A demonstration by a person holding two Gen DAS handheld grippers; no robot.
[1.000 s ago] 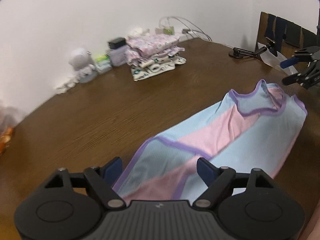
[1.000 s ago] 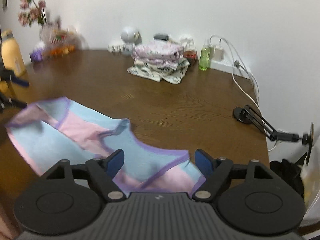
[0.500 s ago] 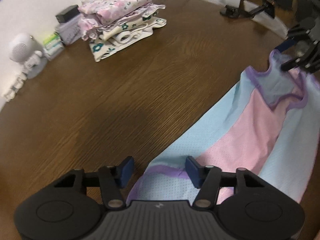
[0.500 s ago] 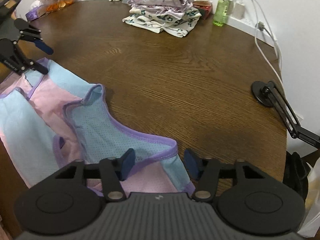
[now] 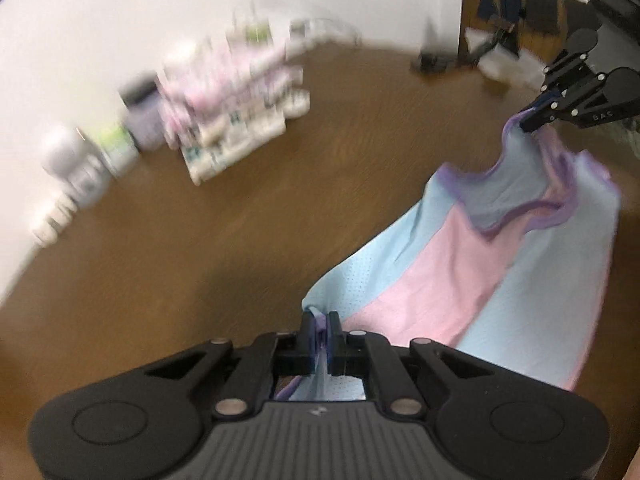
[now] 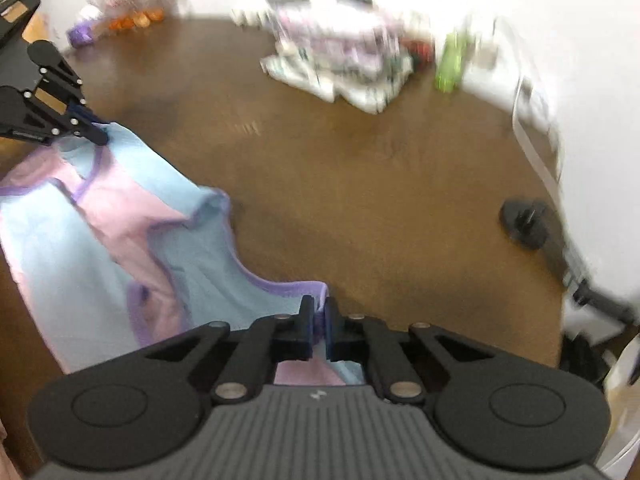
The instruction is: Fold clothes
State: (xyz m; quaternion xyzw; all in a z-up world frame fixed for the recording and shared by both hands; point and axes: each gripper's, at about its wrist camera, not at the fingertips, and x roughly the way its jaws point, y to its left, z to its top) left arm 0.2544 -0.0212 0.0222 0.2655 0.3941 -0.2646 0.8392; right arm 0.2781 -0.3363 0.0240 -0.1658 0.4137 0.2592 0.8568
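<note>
A light blue and pink tank top with purple trim (image 5: 472,264) hangs stretched between my two grippers above the brown table (image 5: 200,248). My left gripper (image 5: 319,322) is shut on a purple-edged corner of it. My right gripper (image 6: 318,312) is shut on the other end, at a purple-trimmed strap; the top (image 6: 120,232) sags away from it to the left. Each gripper shows in the other's view: the right one at the upper right (image 5: 536,118), the left one at the upper left (image 6: 90,130).
A stack of folded patterned clothes (image 6: 340,60) lies at the table's far side by the wall, with a green bottle (image 6: 450,62), small items and white cables nearby. A black clamp stand (image 6: 524,224) sits at the right edge. Flowers and fruit (image 6: 128,8) are far left.
Both grippers closed on the tank top's edges and lifted it; the garment now hangs taut between them. The views are blurred with motion.
</note>
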